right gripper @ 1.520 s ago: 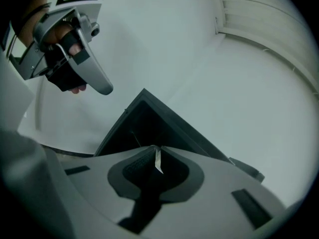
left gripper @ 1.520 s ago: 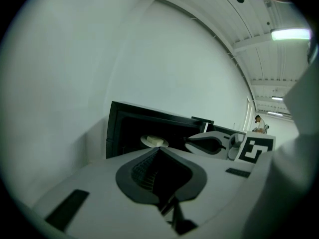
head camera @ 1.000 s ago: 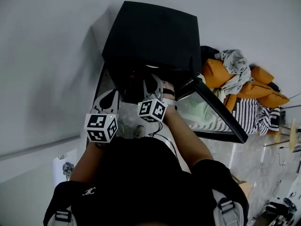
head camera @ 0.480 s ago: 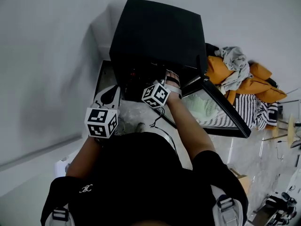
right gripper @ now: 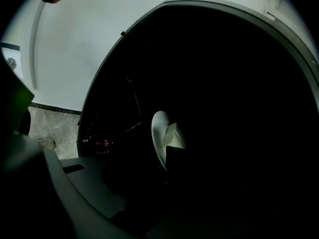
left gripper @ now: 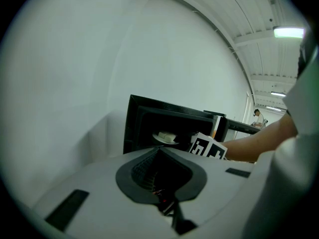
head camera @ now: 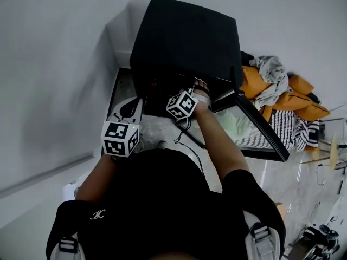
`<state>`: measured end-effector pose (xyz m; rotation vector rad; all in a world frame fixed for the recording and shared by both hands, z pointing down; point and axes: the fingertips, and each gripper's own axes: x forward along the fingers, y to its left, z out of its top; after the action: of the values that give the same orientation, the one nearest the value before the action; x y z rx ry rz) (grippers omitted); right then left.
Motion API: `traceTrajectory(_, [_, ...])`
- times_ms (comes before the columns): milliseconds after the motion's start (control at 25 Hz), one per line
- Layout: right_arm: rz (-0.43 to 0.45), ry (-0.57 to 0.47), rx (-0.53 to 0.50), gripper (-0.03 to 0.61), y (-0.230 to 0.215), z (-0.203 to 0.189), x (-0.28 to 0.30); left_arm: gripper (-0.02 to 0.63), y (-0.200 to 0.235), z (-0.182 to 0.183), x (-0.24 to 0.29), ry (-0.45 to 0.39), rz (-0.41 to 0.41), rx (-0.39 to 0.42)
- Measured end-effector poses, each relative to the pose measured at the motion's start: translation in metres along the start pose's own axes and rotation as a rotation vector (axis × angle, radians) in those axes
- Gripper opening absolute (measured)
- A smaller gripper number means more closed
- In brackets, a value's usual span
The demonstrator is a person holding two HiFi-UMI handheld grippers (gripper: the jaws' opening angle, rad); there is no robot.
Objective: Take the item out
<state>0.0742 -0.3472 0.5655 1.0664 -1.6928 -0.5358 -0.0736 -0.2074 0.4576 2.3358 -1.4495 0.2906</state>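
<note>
Step in hand: reach for plate. Pale item sits on white plate, deep inside black oven, door open. Right claw in oven mouth, jaws apart, empty; plate straight ahead, seen edge-on. Left claw outside oven front, jaws together, empty. Right claw far nearer.

You have no legible words or numbers here: the small white emblem on your black sleeve is too small to read, the marker cubes carry only black-and-white square patterns, and the tiny red lights form no readable digits
</note>
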Motion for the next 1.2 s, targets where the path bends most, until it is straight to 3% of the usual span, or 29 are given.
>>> traceTrajectory(560, [-0.028,-0.025,-0.041,0.061,-0.005,0.005,-0.004,0.008,0.006,0.004,0.009,0.008,-0.004,-0.005])
traceTrajectory(1200, [-0.027,-0.040,-0.031,0.058,0.004,0.001,-0.023,0.008,-0.005,0.002,0.013,0.017,-0.034,0.013])
